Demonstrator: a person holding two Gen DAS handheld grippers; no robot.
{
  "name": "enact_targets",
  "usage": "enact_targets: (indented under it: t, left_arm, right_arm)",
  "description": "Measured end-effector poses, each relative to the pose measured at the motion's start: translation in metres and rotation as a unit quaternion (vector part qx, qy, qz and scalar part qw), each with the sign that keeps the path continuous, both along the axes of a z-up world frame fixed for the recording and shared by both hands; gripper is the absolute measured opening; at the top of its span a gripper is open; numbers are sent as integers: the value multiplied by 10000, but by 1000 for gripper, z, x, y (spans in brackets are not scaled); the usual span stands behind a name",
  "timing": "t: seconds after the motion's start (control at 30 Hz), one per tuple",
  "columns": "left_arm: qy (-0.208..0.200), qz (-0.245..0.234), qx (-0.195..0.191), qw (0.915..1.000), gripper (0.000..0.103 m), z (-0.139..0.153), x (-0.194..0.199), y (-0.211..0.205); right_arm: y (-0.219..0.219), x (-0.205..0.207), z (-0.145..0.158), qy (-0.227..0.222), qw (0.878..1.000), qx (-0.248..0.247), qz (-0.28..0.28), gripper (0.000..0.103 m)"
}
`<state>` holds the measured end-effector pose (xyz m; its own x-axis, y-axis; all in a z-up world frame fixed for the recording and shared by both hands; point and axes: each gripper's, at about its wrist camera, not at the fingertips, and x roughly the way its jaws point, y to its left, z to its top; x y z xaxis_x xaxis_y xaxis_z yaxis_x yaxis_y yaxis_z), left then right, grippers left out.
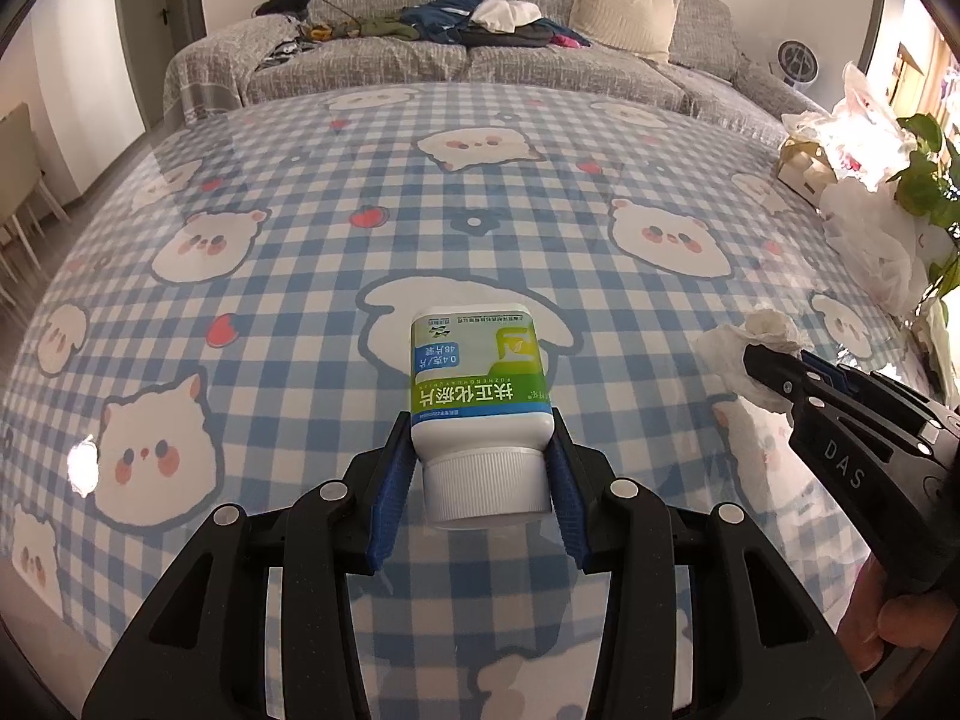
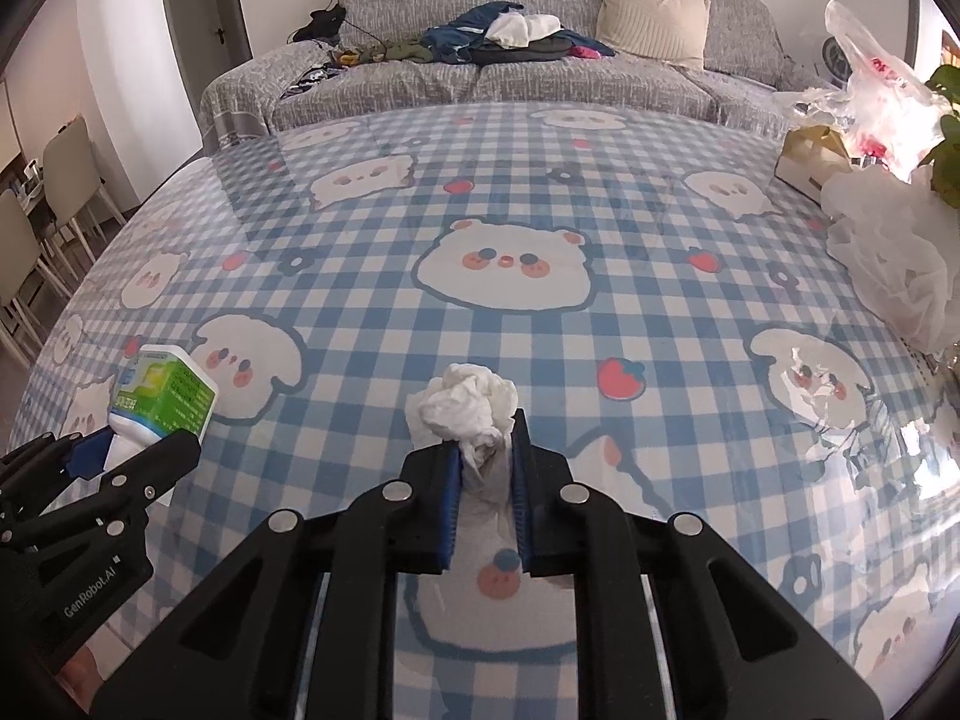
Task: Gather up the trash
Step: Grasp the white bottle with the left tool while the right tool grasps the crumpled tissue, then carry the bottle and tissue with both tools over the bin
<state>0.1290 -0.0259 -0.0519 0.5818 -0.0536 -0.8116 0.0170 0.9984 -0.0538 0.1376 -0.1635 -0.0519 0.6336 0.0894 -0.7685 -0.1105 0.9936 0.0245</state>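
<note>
Left wrist view shows the bottle's (image 1: 480,396) front label, green and blue with printed characters, and its ribbed white cap turned toward the camera; the right wrist view shows only its side and base. The left gripper (image 1: 480,474) is clamped on the bottle at the shoulder above the cap, holding it over the table's (image 1: 300,312) near edge. The right gripper (image 2: 487,456) is closed on a crumpled white tissue (image 2: 465,405), pinched at its lower end, also above the near edge. A blue-and-white checked cloth with bear faces and strawberries covers the table under a glossy clear sheet. Plastic bags (image 2: 888,264) and a leafy plant (image 1: 927,174) crowd the right edge. Beyond the far edge stands a grey sofa (image 2: 540,72) with piled clothes (image 2: 510,33) and a cream cushion (image 2: 654,18).
</note>
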Motion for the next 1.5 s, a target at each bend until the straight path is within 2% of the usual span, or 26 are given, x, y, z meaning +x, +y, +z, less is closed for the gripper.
enact_targets:
  t: [0.43,0.87,1.13,1.5]
  left_arm:
    - [-84,113,-29,9999,41,19,-39,14]
    - [-180,93,-19,9998,41,29,-98,17]
    - [-191,76,-40,9998,41,26,-137,22]
    - [-141,216,-100,9996,41,7,-182,33]
  right_arm:
    - [8,-39,22,-200,9998,-66,-4,14]
    - [13,-103,38,-418,9989,-187,16,14]
    - [15,-137,39,-493,9986,-200,35,14]
    - [20,-174,25,-441,9988,-223,67,14]
